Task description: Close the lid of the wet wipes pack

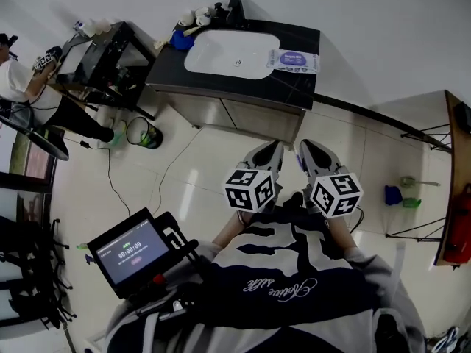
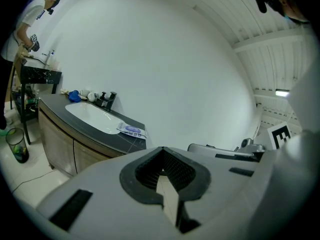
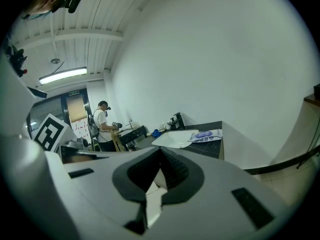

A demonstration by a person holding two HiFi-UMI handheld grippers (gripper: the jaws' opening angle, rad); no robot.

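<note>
The wet wipes pack (image 1: 293,60) is a flat white pouch with a purple label. It lies on the black counter (image 1: 294,88) just right of the white sink basin (image 1: 229,52). It also shows small and far off as the pack (image 2: 132,130) in the left gripper view and the pack (image 3: 205,134) in the right gripper view. Whether its lid stands open is too small to tell. My left gripper (image 1: 266,153) and right gripper (image 1: 315,154) are held side by side near my chest, well short of the counter, over the tiled floor. Both are shut on nothing: left gripper (image 2: 161,153), right gripper (image 3: 160,155).
A black faucet (image 1: 235,9), cups and a blue cloth (image 1: 182,40) sit behind the basin. A bin (image 1: 143,133) stands on the floor left of the cabinet. A person (image 1: 22,79) works at a dark table (image 1: 103,54) far left. A timer tablet (image 1: 131,252) is at my lower left; a wire rack (image 1: 419,197) stands at the right.
</note>
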